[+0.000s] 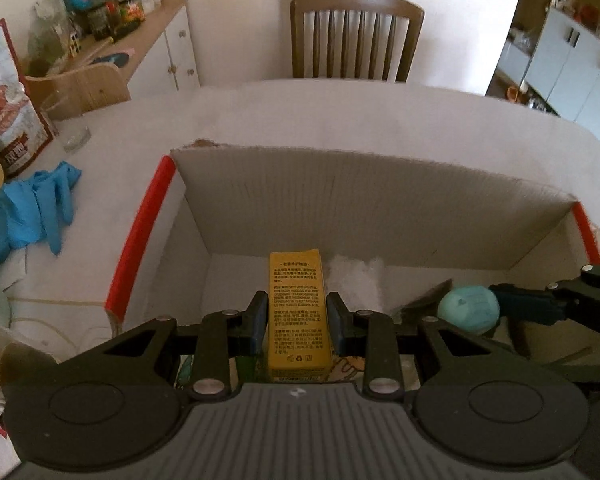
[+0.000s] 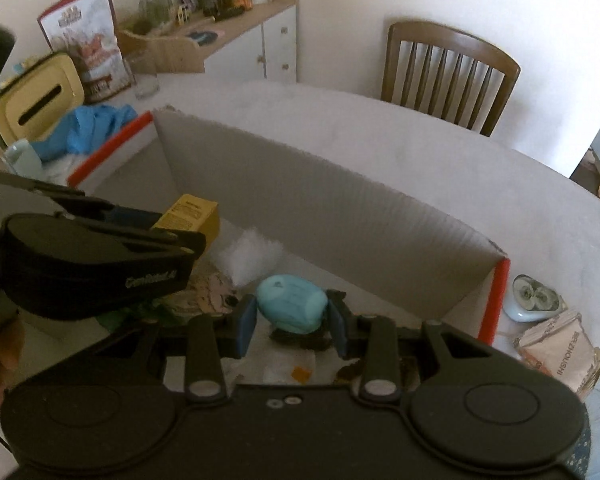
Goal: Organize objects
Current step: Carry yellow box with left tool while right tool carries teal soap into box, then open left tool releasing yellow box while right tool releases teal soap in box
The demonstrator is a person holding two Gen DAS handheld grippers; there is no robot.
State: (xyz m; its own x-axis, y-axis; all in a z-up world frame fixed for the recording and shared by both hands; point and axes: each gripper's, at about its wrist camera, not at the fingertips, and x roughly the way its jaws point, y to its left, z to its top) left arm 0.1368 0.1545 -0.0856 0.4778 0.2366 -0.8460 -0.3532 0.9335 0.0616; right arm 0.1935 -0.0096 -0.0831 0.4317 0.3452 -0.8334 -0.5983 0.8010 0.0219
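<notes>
A yellow carton [image 1: 298, 312] with black print is clamped between the blue pads of my left gripper [image 1: 298, 320], held over the open cardboard box [image 1: 364, 200] with red-edged flaps. In the right wrist view the same yellow carton [image 2: 190, 213] sticks out of the left gripper [image 2: 168, 228]. My right gripper [image 2: 292, 320] is shut on a turquoise oval object [image 2: 292, 304], also above the box's inside. That turquoise object [image 1: 469, 309] and the right gripper [image 1: 500, 306] show at the right of the left wrist view. Inside the box lie a white fluffy piece [image 2: 256, 256] and some papers.
The box rests on a white table [image 1: 340, 120]. Blue gloves [image 1: 32, 212], a glass [image 1: 74, 136], a printed bag [image 1: 8, 120] and a yellow tin [image 2: 40, 98] sit left of it. A small dish [image 2: 534, 298] and packets [image 2: 560, 352] lie right. A wooden chair [image 1: 356, 36] stands behind.
</notes>
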